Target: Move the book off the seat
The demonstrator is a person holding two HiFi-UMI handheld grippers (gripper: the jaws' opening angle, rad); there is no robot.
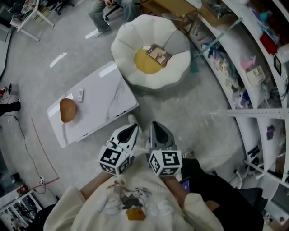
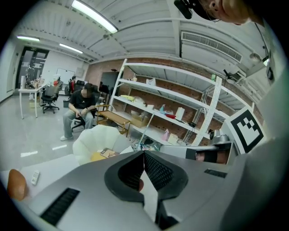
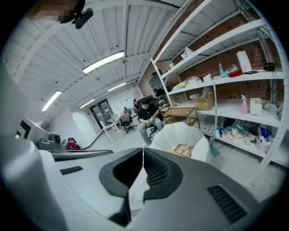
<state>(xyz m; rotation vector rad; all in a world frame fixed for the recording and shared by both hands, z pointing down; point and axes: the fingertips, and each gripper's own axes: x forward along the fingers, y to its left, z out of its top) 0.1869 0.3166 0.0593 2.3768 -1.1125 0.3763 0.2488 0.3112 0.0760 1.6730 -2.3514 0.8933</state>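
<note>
**Book flat on the seat, both tongs shut and well short of it**

At far left, on the white marble-look worktop (image 1: 104, 106): a brown rounded lump (image 1: 67, 109) and, just beside it, a small remote (image 1: 80, 95). Neither part of the job, probably just set down there. Beyond the worktop, a seated person (image 1: 106, 11), out of the way.

Next, the left tongs (image 1: 132, 127), held low in front of the chest and tipped forward and slightly down. Pressed together, nothing between. Right alongside, the right tongs (image 1: 156, 125), likewise closed, empty and aimed the same way. Probably carried side by side for the approach, not yet readied for a grab. Well apart from the target, with bare floor between.

Further right and ahead, the white petal-shaped seat (image 1: 131, 38) with its yellow cushion (image 1: 143, 63). At the cushion's right edge, beside a grey pad (image 1: 178, 45): the book (image 1: 159, 54), lying flat, cover up, slightly askew. Nearly dead ahead in both gripper views, so seemingly a straight walk-up. Thin and flat, so likely calling for opened tongs slipped onto one edge.

At far right, long white shelving (image 1: 253, 72), crowded with small items.
</note>
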